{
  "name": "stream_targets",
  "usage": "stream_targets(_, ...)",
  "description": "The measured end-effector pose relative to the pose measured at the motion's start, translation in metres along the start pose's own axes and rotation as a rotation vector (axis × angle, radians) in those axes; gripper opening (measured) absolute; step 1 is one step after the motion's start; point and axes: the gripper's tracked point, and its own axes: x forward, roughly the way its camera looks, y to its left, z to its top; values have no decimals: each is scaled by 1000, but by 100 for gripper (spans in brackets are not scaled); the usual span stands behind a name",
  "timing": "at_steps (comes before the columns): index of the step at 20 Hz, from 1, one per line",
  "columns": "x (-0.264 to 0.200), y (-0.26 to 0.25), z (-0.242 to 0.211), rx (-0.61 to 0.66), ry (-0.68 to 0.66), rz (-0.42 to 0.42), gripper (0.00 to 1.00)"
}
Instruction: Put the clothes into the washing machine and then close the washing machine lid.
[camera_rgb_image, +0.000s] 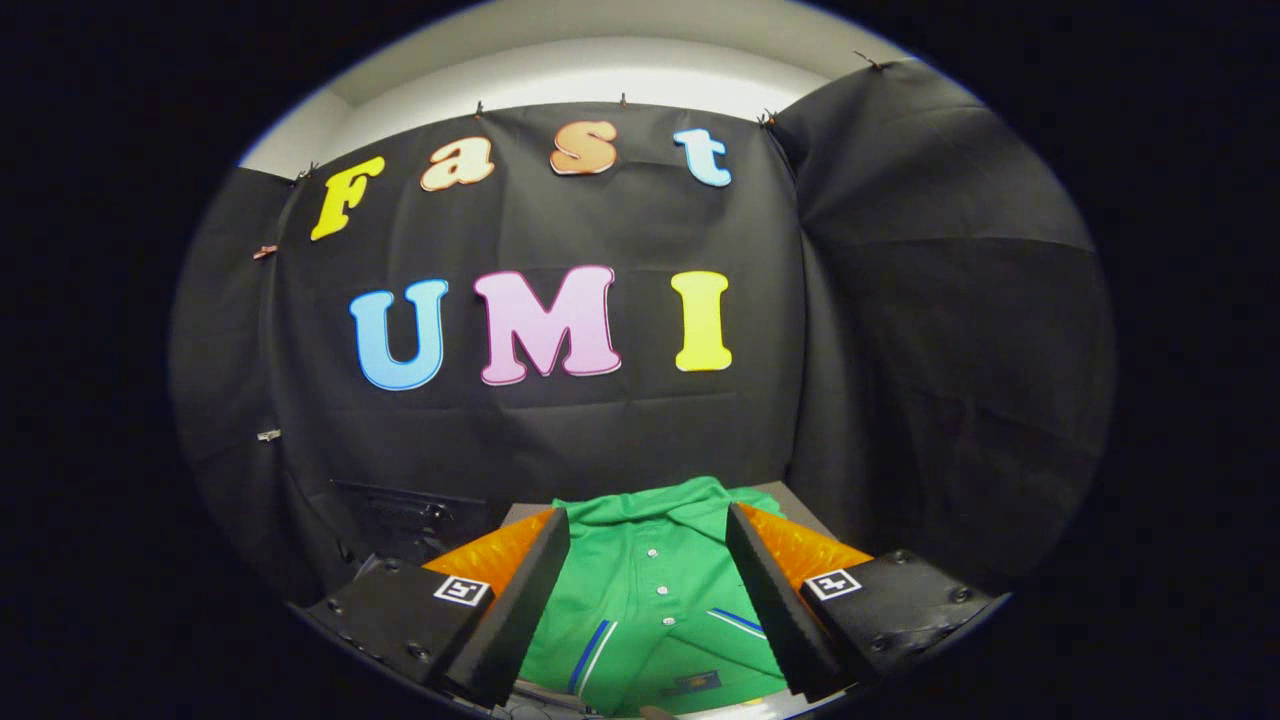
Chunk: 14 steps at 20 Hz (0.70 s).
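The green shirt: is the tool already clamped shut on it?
No: the tool is open, its fingers spread apart with the green shirt lying flat between them.

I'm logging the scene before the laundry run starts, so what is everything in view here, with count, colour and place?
shirt: one, green with white buttons and blue-and-white stripe trim, lying flat between and beyond the fingers of the tongs.
surface: one, grey, under the shirt, its far edge showing just past the collar.
dark object: one, black, low against the wall beyond the left finger; too dim to tell what it is.
booth wall: black cloth, behind and to both sides of the shirt.
ceiling: white strip above the cloth.
tongs: one pair, held open above the shirt, fingers spread to either side of the button placket, touching nothing I can see.
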Motion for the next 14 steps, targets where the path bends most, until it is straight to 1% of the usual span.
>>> stream_targets(6, 60, -11, -32, -42, 149, -13, 99)
stream_targets(14, 100, -17, -77, -79, 323, -38, 99)
